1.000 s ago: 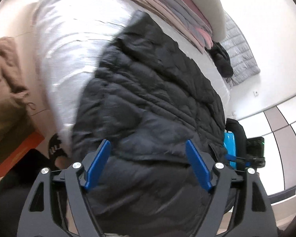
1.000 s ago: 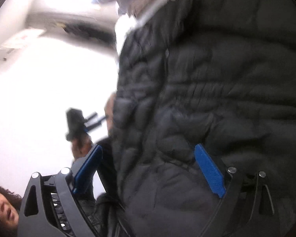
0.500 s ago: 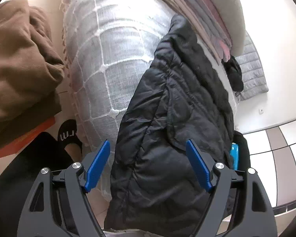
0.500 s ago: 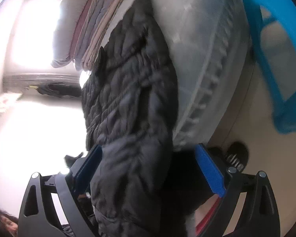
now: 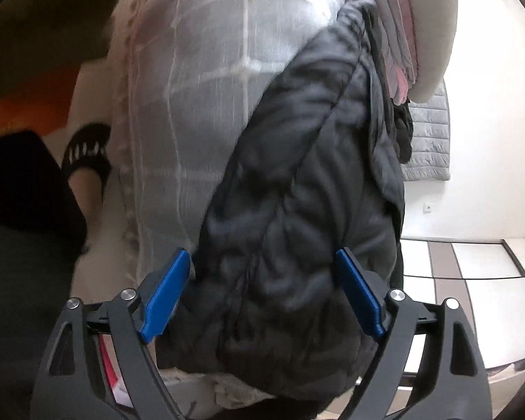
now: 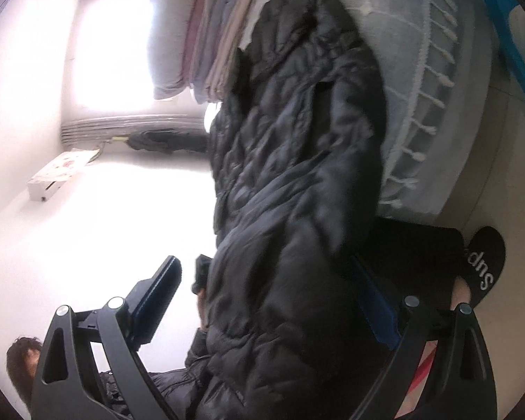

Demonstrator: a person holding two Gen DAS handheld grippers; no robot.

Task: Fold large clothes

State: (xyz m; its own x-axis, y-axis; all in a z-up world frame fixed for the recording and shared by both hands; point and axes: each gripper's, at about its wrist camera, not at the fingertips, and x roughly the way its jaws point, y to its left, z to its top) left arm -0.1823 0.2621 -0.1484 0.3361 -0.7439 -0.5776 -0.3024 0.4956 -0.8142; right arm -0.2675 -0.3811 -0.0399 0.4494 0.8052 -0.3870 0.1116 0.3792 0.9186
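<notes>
A black quilted puffer jacket lies lengthwise on a bed with a white checked cover. Its near end hangs over the bed's edge. My left gripper is at that near end and its jaws are opening. The jacket's bulk sits between the blue pads, which do not pinch it. In the right wrist view the same jacket runs up the middle. My right gripper stands wide around its near end, the left pad free in the air and the right pad half hidden behind fabric.
A stack of folded clothes and a pillow lies at the bed's far end. A foot in a black slipper stands on the floor beside the bed. A blue basket is at the bed's other side. A person's head shows at lower left.
The jacket went from a broad spread to a narrower long strip on the bed. Both grippers came down toward its near end, and both views rolled. The left jaws stand slightly wider.
</notes>
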